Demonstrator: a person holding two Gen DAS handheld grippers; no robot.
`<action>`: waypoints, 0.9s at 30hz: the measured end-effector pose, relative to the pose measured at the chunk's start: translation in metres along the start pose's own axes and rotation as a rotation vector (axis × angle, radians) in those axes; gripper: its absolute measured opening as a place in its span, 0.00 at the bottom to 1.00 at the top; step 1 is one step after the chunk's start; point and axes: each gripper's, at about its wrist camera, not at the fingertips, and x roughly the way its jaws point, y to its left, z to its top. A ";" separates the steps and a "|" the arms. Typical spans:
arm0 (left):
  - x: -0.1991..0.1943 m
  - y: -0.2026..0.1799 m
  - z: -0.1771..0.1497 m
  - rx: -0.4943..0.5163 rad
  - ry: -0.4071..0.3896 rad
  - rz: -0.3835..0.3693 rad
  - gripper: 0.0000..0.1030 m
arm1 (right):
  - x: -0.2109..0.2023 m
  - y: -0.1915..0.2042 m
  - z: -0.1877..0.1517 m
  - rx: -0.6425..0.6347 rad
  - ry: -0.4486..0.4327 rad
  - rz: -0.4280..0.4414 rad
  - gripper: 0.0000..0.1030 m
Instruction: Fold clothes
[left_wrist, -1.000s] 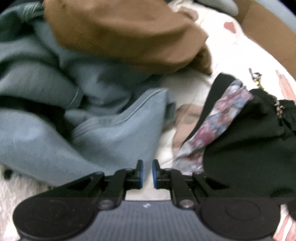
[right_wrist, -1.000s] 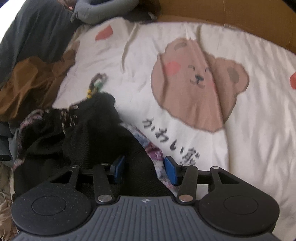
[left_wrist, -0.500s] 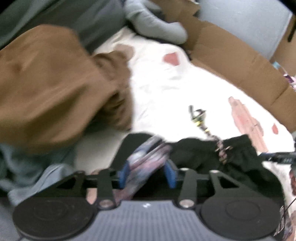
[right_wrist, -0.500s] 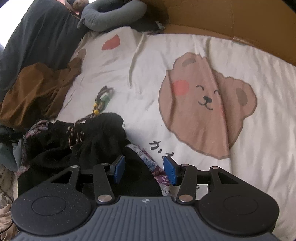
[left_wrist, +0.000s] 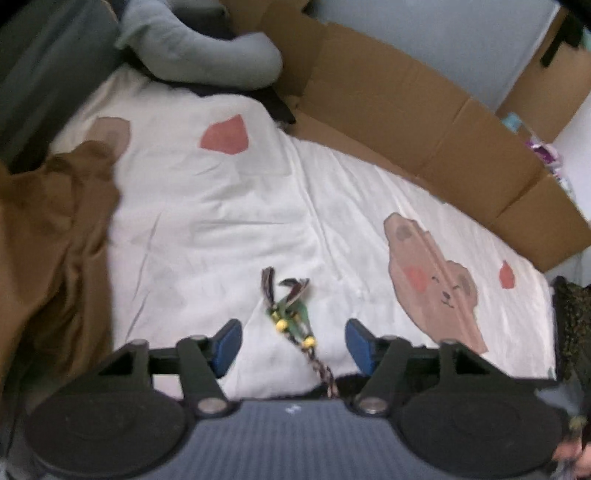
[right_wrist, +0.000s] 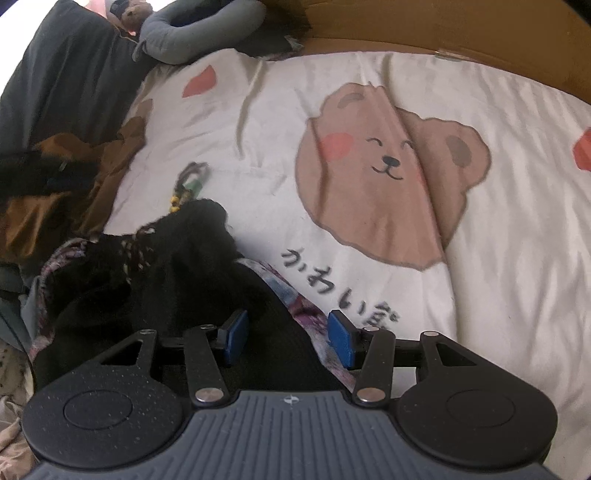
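**Over the bed, a black garment waited**

Across the bear-print sheet (right_wrist: 498, 258) the black garment (right_wrist: 177, 273) lay crumpled, touching the brown clothes (left_wrist: 48, 236). The right gripper (right_wrist: 284, 334) straddled its hem, fingers apart, not pinching. The left gripper (left_wrist: 293, 345) was opening around the beaded cord (left_wrist: 291, 321); a snagged cord could drag the fabric askew.

Left wrist view: looks steeply down and forward along the fingers of the left gripper (left_wrist: 293, 345), close above the bedspread (left_wrist: 221, 206), toward the far edge lined with cardboard (left_wrist: 424, 122). Right wrist view: same steep tilt from the right gripper (right_wrist: 284, 334), close over the black garment (right_wrist: 177, 277) at the near edge. Shared by both: printed bear (left_wrist: 436, 280) (right_wrist: 388, 173), beaded cord (left_wrist: 288, 317) (right_wrist: 188, 188), grey cushion (left_wrist: 199, 48) (right_wrist: 199, 33), brown garment (left_wrist: 51, 236) (right_wrist: 55, 195).
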 end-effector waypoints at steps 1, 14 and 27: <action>0.008 -0.003 0.003 0.012 0.011 0.000 0.67 | 0.000 -0.001 -0.002 0.001 0.002 -0.006 0.53; 0.079 -0.013 0.038 -0.043 0.119 0.084 0.69 | -0.008 -0.021 -0.023 0.102 0.000 0.032 0.54; 0.129 -0.020 0.023 0.090 0.233 0.079 0.89 | -0.012 -0.027 -0.031 0.114 -0.013 0.051 0.55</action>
